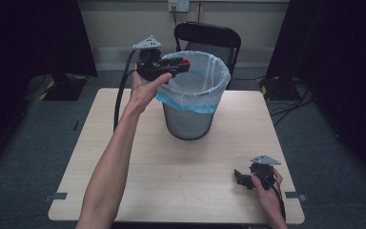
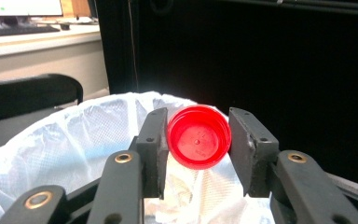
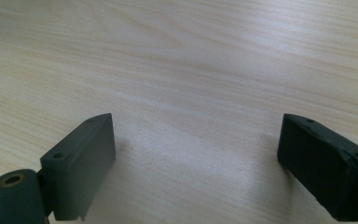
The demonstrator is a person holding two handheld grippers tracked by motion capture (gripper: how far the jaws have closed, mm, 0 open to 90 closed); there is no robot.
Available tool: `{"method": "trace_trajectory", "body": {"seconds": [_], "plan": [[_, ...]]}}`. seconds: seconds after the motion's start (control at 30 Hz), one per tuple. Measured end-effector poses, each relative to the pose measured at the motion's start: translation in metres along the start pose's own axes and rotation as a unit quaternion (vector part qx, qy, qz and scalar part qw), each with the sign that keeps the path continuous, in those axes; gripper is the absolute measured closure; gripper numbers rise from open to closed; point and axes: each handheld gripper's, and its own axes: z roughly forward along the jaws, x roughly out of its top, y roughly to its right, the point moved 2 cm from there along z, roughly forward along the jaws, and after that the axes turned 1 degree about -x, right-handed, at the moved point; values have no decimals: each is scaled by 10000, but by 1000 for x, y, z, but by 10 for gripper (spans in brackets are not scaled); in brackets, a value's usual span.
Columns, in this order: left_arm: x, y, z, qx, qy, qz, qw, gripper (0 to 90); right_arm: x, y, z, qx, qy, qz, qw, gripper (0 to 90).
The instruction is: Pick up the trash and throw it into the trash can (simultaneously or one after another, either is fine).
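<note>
Light, stiff red plastic bottle cap (image 2: 198, 136), held by its rim between the jaws of the left tool (image 1: 170, 67), hangs over the bag-lined grey wire bin (image 1: 190, 102) at upper centre, while the right tool (image 1: 244, 177) rests wide apart on the pale wooden table (image 1: 171, 176) at lower right.

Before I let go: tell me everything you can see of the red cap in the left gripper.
The red cap is a round, shallow plastic bottle cap, glossy, with its hollow inside facing the left gripper view's camera and a small nub at its centre. It stands on edge, pinched at its rim between the jaws of the left gripper, which touch it on both sides. It hangs in the air above the white liner of the bin, over the bin's near-left rim in the high view. Nothing else touches it.
</note>
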Motion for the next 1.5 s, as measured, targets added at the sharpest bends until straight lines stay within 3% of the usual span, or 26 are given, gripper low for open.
{"method": "trace_trajectory", "body": {"seconds": [0.17, 0.33, 0.4, 0.57, 0.73, 0.83, 1.0, 1.07, 1.3, 1.5], "plan": [[-7, -3, 6, 12, -88, -120, 9999, 592, 0, 0, 0, 23, -10, -10, 10000, 107], [-11, -5, 7, 77, -162, -80, 9998, 587, 0, 0, 0, 24, -9, -17, 10000, 107], [-12, -6, 7, 216, -150, -121, 9996, 531, 0, 0, 0, 25, -12, -9, 10000, 107], [-13, -6, 7, 308, -84, -174, 9993, 393, 0, 0, 0, 24, -10, -16, 10000, 107], [-15, -8, 3, 284, -109, -264, 9992, 264, 0, 0, 0, 23, -10, -16, 10000, 107], [-16, -8, 0, 251, -125, -235, 9993, 259, 0, 0, 0, 25, -10, -15, 10000, 107], [-13, -8, -6, 212, -32, -313, 9993, 170, 0, 0, 0, 23, -10, -15, 10000, 108], [-13, -8, -9, 284, -62, -333, 9990, 158, 0, 0, 0, 24, -9, -17, 10000, 107], [-18, -10, -18, 215, -36, -431, 9988, 166, 0, 0, 0, 24, -10, -13, 10000, 107], [-23, -7, -31, 190, 10, -364, 9992, 175, 0, 0, 0, 25, -11, -13, 10000, 107]]}}
